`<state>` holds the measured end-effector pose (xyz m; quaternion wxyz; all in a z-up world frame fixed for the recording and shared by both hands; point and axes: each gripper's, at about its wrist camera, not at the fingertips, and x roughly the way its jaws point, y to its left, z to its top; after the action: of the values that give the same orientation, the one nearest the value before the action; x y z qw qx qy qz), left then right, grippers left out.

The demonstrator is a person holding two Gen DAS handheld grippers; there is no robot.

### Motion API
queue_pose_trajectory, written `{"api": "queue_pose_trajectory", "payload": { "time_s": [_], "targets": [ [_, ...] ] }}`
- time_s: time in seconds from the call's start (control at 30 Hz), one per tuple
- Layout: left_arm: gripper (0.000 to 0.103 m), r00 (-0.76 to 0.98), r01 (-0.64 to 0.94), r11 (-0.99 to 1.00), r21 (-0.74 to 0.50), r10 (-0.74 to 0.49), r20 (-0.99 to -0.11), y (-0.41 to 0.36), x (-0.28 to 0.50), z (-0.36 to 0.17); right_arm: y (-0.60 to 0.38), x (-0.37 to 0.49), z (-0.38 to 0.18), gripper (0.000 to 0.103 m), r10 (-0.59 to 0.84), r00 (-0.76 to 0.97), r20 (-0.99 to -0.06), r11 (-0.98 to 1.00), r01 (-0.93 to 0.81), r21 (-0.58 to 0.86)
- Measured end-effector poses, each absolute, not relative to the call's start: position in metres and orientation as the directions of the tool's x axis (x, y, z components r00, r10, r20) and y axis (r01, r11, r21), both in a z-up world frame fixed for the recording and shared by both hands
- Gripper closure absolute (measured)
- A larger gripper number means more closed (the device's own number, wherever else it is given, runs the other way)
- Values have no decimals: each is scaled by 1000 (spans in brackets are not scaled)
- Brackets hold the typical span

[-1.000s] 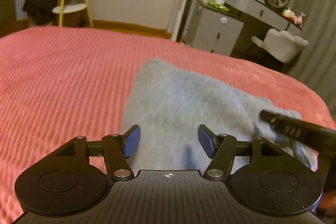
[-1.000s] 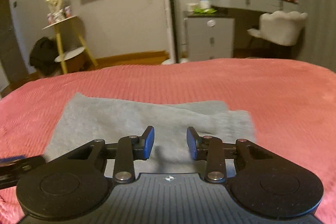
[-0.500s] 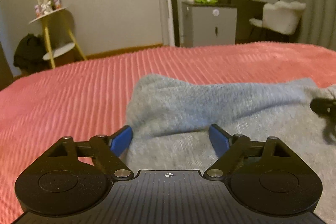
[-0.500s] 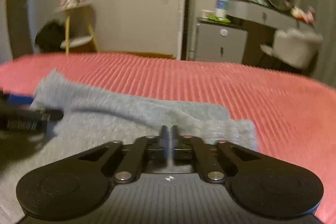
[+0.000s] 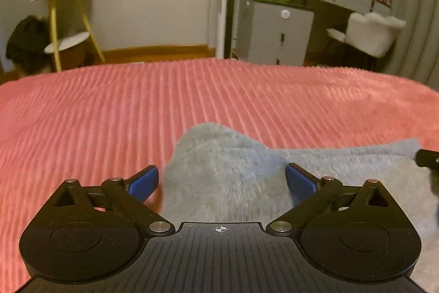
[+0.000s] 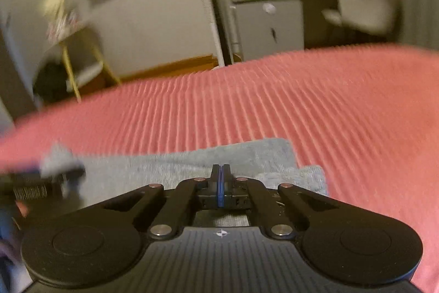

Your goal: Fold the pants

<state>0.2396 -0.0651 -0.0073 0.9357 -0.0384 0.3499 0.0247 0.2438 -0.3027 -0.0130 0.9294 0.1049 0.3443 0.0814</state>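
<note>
One grey fuzzy pants (image 5: 233,177) bundle, rumpled, on pink bedspread (image 5: 109,111); left gripper (image 5: 221,180) jaws opening, right gripper (image 6: 221,183) clenched empty.

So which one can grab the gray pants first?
Probably the left hand-held gripper: its jaws are opening wide with a raised corner of the gray pants between them. The right hand-held gripper is shut, empty, over the pants.

We note grey pants (image 5: 233,177) of soft, fuzzy knit lying on a pink ribbed bedspread (image 5: 109,114), folded into layers. In the left wrist view a rounded corner humps up off the bed. In the right wrist view two stacked layers end in squarish, slightly offset corners (image 6: 274,153), lying flat. Edges blur.
</note>
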Motion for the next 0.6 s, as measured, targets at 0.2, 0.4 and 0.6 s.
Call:
{"api": "queue_pose_trajectory", "payload": {
  "time_s": [0.2,0.4,0.6],
  "targets": [
    [8,792,4,972,-233,-146,-592,-66,143,17,-321,163,15,77,369,756,-541,893,-127,432],
    [8,748,0,995,-101,-68,-660,-83,89,-15,-305,96,-19,80,390,662,-640,911,-177,372],
    [2,715,-80,980,-180,-69,-695,-60,81,-22,-313,97,-27,92,375,682,-628,924,-223,310]
  ]
}}
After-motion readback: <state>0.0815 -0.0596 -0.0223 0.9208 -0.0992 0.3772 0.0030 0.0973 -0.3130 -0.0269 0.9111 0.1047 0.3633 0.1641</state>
